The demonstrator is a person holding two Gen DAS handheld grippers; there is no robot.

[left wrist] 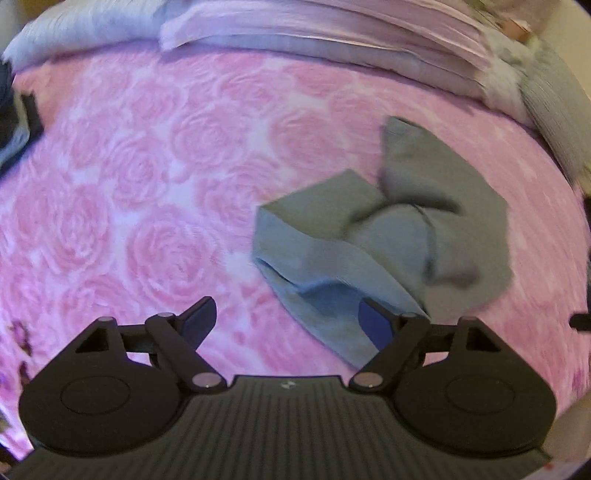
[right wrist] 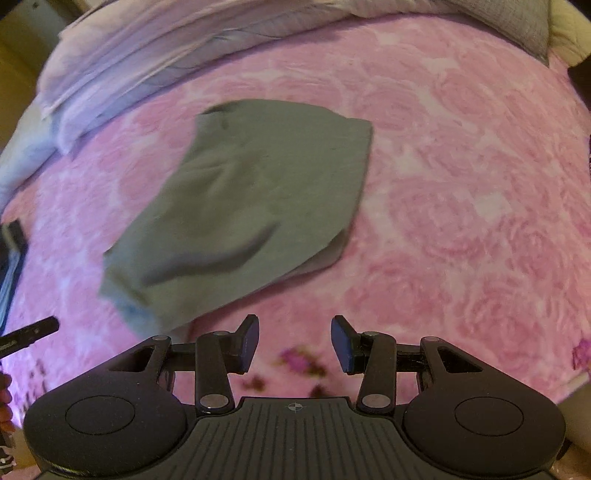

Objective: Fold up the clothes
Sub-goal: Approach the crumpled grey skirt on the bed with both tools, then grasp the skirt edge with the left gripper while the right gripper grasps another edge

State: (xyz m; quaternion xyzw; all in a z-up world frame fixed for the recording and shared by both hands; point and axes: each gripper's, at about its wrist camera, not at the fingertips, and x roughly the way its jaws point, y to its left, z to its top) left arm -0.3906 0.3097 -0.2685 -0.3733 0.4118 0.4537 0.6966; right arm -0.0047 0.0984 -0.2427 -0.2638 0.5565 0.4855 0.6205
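Observation:
A grey-green garment [left wrist: 384,240] lies partly folded and rumpled on a pink rose-patterned bedspread [left wrist: 147,192]. In the left wrist view my left gripper [left wrist: 288,321] hovers open near its front left edge, with the right finger over the cloth's lower corner and nothing held. In the right wrist view the same garment [right wrist: 251,206] lies ahead and to the left. My right gripper [right wrist: 294,341] is open above the bedspread [right wrist: 461,206], just short of the cloth's near edge, holding nothing.
Folded pink and white bedding [left wrist: 314,29] is piled along the far side of the bed [right wrist: 140,62]. A grey pillow [left wrist: 554,122] sits at the far right. A dark object [left wrist: 22,118] lies at the left edge. Part of the other gripper [right wrist: 26,338] shows at left.

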